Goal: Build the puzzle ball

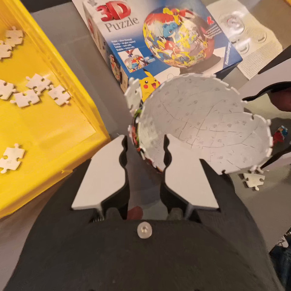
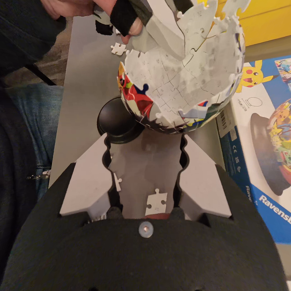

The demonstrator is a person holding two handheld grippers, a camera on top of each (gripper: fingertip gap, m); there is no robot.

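Observation:
The puzzle ball [image 1: 196, 122] is a partly built half shell, white inside and coloured outside, tilted with its opening toward both cameras. My left gripper [image 1: 144, 138] is shut on its rim, with one finger inside the shell and one outside. In the right wrist view the puzzle ball [image 2: 181, 81] hangs just past my right gripper [image 2: 144, 138], and the left gripper's inner finger [image 2: 165, 39] shows inside it. My right gripper is open and empty over the grey table. The black stand [image 2: 116, 121] sits beside the ball.
A yellow bin [image 1: 52, 141] at the left holds several loose white-backed pieces [image 1: 37, 83]. The puzzle box [image 1: 157, 39] lies behind the ball. Loose pieces [image 2: 155, 203] lie on the table under my right gripper, and another loose piece [image 1: 253, 179] lies near the ball. A person's legs are at the left [image 2: 28, 126].

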